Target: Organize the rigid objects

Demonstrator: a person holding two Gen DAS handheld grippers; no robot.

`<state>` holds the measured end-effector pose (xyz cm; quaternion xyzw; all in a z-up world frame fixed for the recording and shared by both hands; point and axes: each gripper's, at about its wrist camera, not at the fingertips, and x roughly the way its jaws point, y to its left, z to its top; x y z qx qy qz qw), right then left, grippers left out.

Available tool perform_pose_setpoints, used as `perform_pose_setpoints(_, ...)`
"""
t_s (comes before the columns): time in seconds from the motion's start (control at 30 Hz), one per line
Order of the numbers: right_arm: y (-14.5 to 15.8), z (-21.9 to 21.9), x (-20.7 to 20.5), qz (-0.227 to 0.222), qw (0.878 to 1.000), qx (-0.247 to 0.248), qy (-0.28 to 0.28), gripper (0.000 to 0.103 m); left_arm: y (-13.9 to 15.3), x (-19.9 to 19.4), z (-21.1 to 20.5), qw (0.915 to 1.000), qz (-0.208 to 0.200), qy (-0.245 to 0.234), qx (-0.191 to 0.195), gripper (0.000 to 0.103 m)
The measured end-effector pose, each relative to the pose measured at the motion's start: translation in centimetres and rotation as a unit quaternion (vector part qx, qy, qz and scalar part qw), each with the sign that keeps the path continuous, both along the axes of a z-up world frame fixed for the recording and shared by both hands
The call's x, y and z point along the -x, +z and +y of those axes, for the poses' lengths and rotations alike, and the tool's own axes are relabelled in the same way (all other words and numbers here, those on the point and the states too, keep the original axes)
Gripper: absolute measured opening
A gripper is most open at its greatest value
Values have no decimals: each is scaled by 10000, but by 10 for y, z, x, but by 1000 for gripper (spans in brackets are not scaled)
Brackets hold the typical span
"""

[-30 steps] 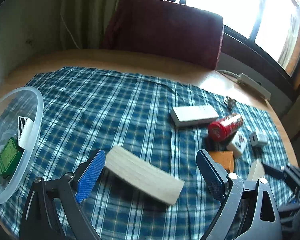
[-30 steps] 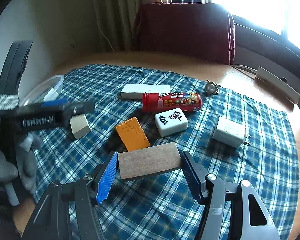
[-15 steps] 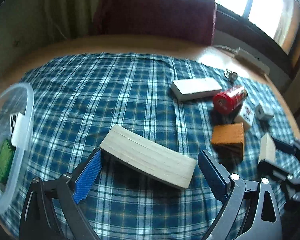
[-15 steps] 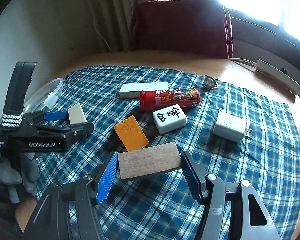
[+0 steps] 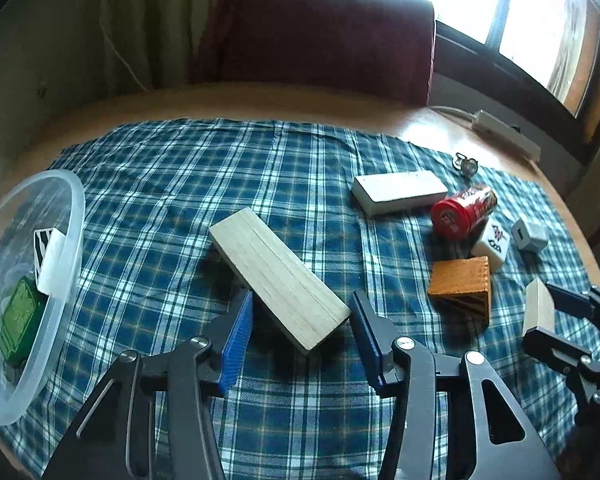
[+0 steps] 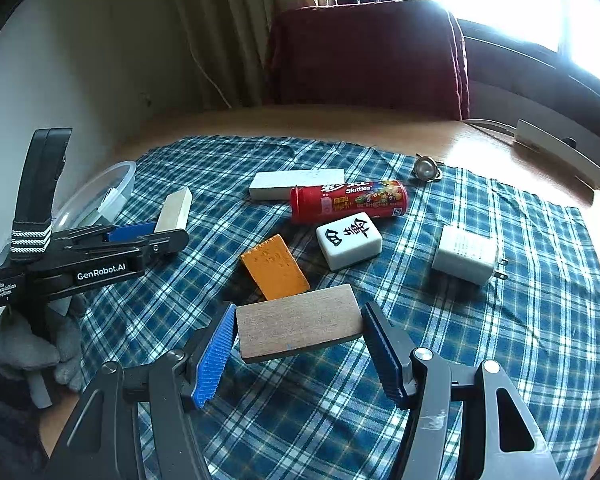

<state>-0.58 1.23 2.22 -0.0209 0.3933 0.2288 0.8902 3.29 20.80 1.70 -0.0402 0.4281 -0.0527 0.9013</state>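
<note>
Your left gripper (image 5: 300, 308) has drawn its jaws in since a second ago: they stood wide either side of the pale wooden block (image 5: 276, 272), and now the pads sit against its near end, seemingly pinching it. The block has also swung, so it now runs diagonally away from you. I judge the grasp made and the carry next.

Your right gripper (image 6: 299, 310) keeps its clamp on the brown slab (image 6: 296, 320), held off the cloth as before, so both hands are loaded.

The clear bowl (image 5: 78, 216) lies to your left, at the edge of the checked cloth (image 5: 180, 184) and near the table's rim; a green piece and a striped one already sit inside. The cloth between block and bowl is bare, giving the left a free path.

To the right it is crowded: the orange block (image 5: 460, 280), mahjong tile (image 6: 348, 240), Skittles tube (image 6: 348, 200), white box (image 5: 400, 190) and charger (image 6: 464, 254) cluster close. Bring the slab across in front of them, and mind the two grippers meeting at the bowl.
</note>
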Motion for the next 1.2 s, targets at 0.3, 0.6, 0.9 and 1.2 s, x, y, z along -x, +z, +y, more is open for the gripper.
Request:
perform_pose_setpoints(0.3,-1,2,2,24,10000,3,-5,66,4,8,-2,9998,-46,-164,-113,49)
perform_pose_setpoints(0.6,-4,4,2,82,10000,1,36,66,-4,19,0,9973,238,-347,-607,83)
perform_pose_setpoints(0.9,-4,6,4,87,9999,-1,119,66,-1,3,-9,9910,107,-300,-1303,83)
perform_pose_setpoints(1.2,-3,7,6,59,9999,-13,134,66,-2,-35,-20,9901,170,-488,-1307,85)
